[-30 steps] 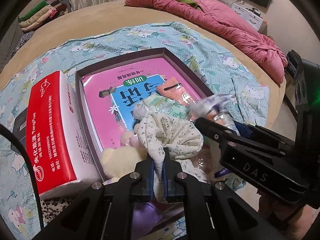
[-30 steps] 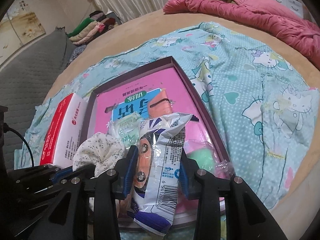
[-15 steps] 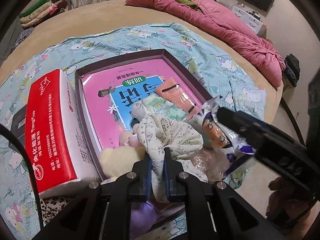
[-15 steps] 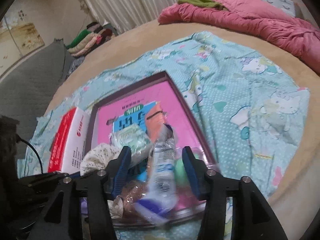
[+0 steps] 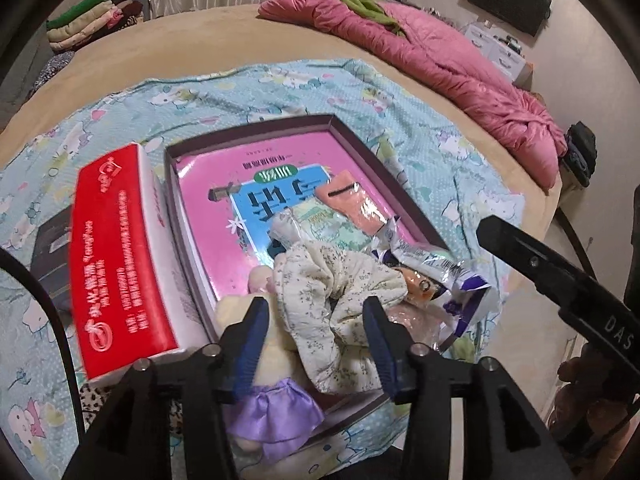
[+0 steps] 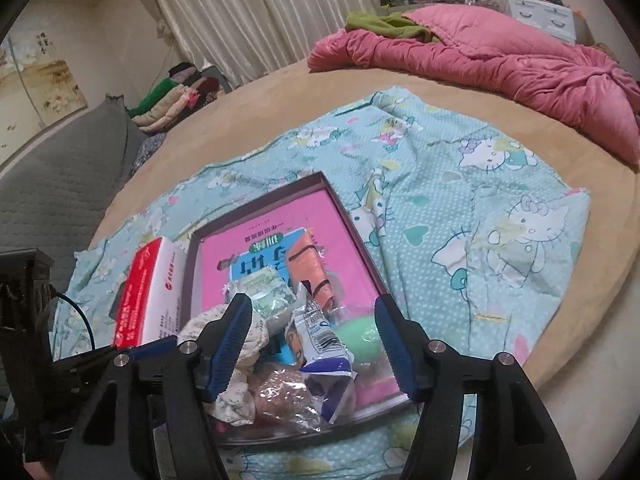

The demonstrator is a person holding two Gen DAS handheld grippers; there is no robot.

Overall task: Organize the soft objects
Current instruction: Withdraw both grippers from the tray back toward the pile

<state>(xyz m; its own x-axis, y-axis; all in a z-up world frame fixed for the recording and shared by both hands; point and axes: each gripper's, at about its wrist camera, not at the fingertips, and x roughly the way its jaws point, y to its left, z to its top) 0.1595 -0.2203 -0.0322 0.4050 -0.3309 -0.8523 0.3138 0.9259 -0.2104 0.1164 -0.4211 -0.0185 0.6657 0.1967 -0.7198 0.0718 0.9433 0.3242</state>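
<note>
A dark shallow box (image 5: 384,168) (image 6: 352,224) lies on the bed with a pink book (image 5: 240,184) in it. At its near end lie a cream floral cloth (image 5: 336,292) (image 6: 240,344), a white and blue snack packet (image 5: 436,272) (image 6: 320,344), an orange packet (image 5: 352,204) (image 6: 308,268), a green ball (image 6: 360,336) and a plush toy in a purple skirt (image 5: 276,408). My left gripper (image 5: 316,336) is open, its jaws either side of the cloth. My right gripper (image 6: 316,336) is open above the snack packet.
A red and white tissue box (image 5: 116,264) (image 6: 148,284) stands left of the dark box. A Hello Kitty sheet (image 6: 480,216) covers the round tan bed. A pink quilt (image 5: 440,60) lies at the far side. The bed's edge runs close on the right.
Both grippers have opened. The left has let go of the floral cloth and the right has let go of the snack packet, which now lies in the box. The right gripper drew back.
</note>
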